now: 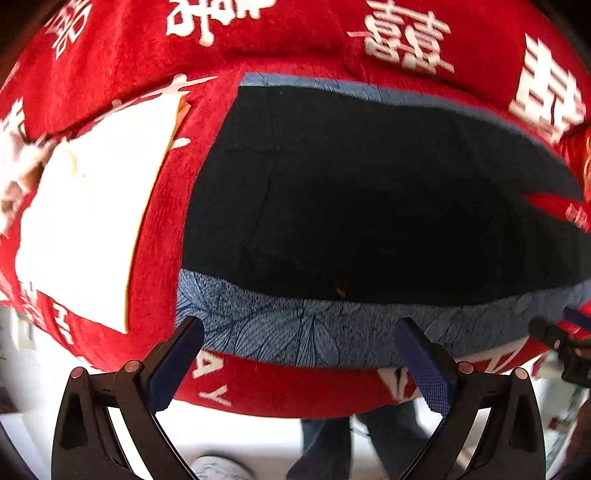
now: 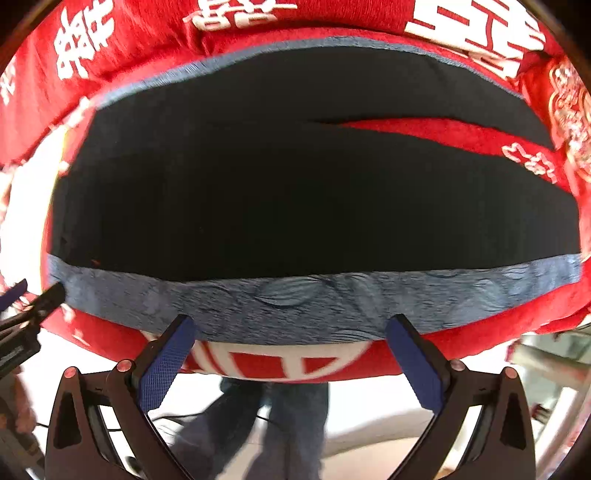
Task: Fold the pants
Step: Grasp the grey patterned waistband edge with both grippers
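The pants (image 1: 369,206) lie flat along the red blanket's (image 1: 295,387) near edge. Left gripper (image 1: 299,354) and right gripper (image 2: 291,350) (both wide open, empty) should pinch the blue side stripe (image 2: 295,299) together, evenly.

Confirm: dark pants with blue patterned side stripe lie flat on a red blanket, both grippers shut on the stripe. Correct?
Not quite. Both grippers are open, not shut: the left gripper and right gripper hover at the blue stripe with jaws spread wide, per both wrist views. The pants do lie flat on the red blanket.
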The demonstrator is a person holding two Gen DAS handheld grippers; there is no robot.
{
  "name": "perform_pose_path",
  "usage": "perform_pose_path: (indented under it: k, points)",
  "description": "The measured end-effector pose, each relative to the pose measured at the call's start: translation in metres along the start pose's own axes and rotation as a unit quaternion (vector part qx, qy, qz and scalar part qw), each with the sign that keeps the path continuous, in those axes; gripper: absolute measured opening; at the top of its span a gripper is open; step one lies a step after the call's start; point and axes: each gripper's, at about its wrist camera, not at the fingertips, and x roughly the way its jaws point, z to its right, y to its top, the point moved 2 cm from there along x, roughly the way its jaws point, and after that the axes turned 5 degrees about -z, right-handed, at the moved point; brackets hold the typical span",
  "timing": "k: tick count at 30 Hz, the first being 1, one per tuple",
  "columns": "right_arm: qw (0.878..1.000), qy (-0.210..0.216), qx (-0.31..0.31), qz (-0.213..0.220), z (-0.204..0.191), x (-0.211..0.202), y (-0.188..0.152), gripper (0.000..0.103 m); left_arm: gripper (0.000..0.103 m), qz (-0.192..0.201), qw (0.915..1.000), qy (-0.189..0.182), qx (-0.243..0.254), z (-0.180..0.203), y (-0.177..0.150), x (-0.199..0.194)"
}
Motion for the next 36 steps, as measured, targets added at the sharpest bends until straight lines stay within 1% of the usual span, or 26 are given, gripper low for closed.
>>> perform_pose_path:
  k: [2, 3, 4, 5, 6, 8, 9, 10, 11, 13, 16, 18, 20, 22, 23, 24, 25, 26, 27, 29, 30, 32, 33, 34, 35, 36]
  points:
    - [0.998, 0.066, 0.011, 0.012, -0.004, -0.002, -0.002, 0.103, 0.103, 0.000, 0.9990, -0.033, -0.031, -0.013, 0.002, 0.002]
    - [0.993, 0.117, 0.019, 0.014, -0.006, -0.002, -0.004, 0.103, 0.103, -0.001, 0.9980, -0.044, -0.045, -0.020, 0.003, 0.004]
    - [0.985, 0.168, 0.026, 0.011, -0.009, 0.001, -0.005, 0.103, 0.103, -0.001, 0.9971, -0.052, -0.056, -0.026, 0.003, 0.005]
    - [0.978, 0.207, 0.032, 0.007, -0.012, 0.004, -0.007, 0.103, 0.103, 0.001, 0.9965, -0.055, -0.063, -0.031, 0.004, 0.007]
    - [0.967, 0.251, 0.039, 0.000, -0.016, 0.011, -0.009, 0.103, 0.103, 0.003, 0.9959, -0.059, -0.068, -0.038, 0.004, 0.009]
    - [0.950, 0.307, 0.046, -0.013, -0.028, 0.025, -0.015, 0.097, 0.102, -0.004, 0.9946, -0.078, -0.070, -0.044, 0.003, 0.014]
    - [0.944, 0.325, 0.047, -0.023, -0.035, 0.034, -0.018, 0.088, 0.095, -0.007, 0.9936, -0.087, -0.072, -0.047, 0.001, 0.016]
    - [0.941, 0.334, 0.047, -0.031, -0.039, 0.042, -0.021, 0.076, 0.094, -0.012, 0.9926, -0.094, -0.075, -0.049, 0.000, 0.017]
    - [0.936, 0.346, 0.048, -0.040, -0.044, 0.050, -0.024, 0.073, 0.094, -0.017, 0.9914, -0.103, -0.079, -0.052, -0.001, 0.020]
    - [0.929, 0.362, 0.052, -0.055, -0.052, 0.069, -0.029, 0.073, 0.094, -0.019, 0.9895, -0.113, -0.089, -0.057, -0.005, 0.022]
    - [0.926, 0.367, 0.062, -0.064, -0.057, 0.089, -0.041, 0.073, 0.094, -0.023, 0.9873, -0.123, -0.098, -0.062, -0.013, 0.023]
    - [0.926, 0.367, 0.070, -0.054, -0.052, 0.097, -0.039, 0.073, 0.094, -0.026, 0.9856, -0.132, -0.102, -0.065, -0.018, 0.023]
    - [0.922, 0.375, 0.087, -0.041, -0.047, 0.102, -0.038, 0.073, 0.094, -0.028, 0.9847, -0.139, -0.101, -0.067, -0.022, 0.023]
    - [0.913, 0.391, 0.111, -0.029, -0.041, 0.106, -0.033, 0.072, 0.094, -0.032, 0.9845, -0.143, -0.097, -0.066, -0.026, 0.025]
    - [0.907, 0.402, 0.125, -0.026, -0.040, 0.107, -0.030, 0.069, 0.094, -0.034, 0.9841, -0.146, -0.096, -0.065, -0.027, 0.026]
    - [0.899, 0.414, 0.140, -0.027, -0.039, 0.109, -0.027, 0.052, 0.094, -0.037, 0.9829, -0.152, -0.097, -0.064, -0.028, 0.028]
    - [0.891, 0.427, 0.151, -0.031, -0.038, 0.111, -0.024, 0.020, 0.094, -0.041, 0.9812, -0.160, -0.100, -0.063, -0.030, 0.029]
    - [0.882, 0.442, 0.159, -0.032, -0.037, 0.110, -0.021, 0.012, 0.094, -0.049, 0.9786, -0.170, -0.105, -0.061, -0.031, 0.030]
    - [0.876, 0.455, 0.158, -0.024, -0.035, 0.102, -0.018, 0.013, 0.094, -0.057, 0.9734, -0.191, -0.114, -0.060, -0.032, 0.033]
    - [0.877, 0.462, 0.131, -0.006, -0.040, 0.081, -0.018, 0.012, 0.094, -0.076, 0.9641, -0.217, -0.134, -0.056, -0.034, 0.038]
    - [0.875, 0.470, 0.120, -0.001, -0.042, 0.069, -0.019, 0.012, 0.094, -0.082, 0.9582, -0.229, -0.151, -0.056, -0.033, 0.042]
    - [0.869, 0.483, 0.109, 0.003, -0.043, 0.054, -0.018, 0.012, 0.094, -0.083, 0.9424, -0.259, -0.194, -0.059, -0.031, 0.047]
    - [0.869, 0.483, 0.104, 0.003, -0.042, 0.051, -0.017, 0.012, 0.094, -0.078, 0.9310, -0.277, -0.225, -0.060, -0.025, 0.050]
    - [0.871, 0.481, 0.098, 0.002, -0.042, 0.049, -0.017, 0.012, 0.089, -0.071, 0.9251, -0.285, -0.241, -0.060, -0.021, 0.052]
    - [0.872, 0.480, 0.093, -0.001, -0.043, 0.047, -0.017, 0.012, 0.081, -0.065, 0.9239, -0.284, -0.248, -0.060, -0.017, 0.053]
    - [0.873, 0.481, 0.087, -0.006, -0.043, 0.046, -0.018, 0.012, 0.059, -0.064, 0.9242, -0.288, -0.243, -0.057, -0.011, 0.057]
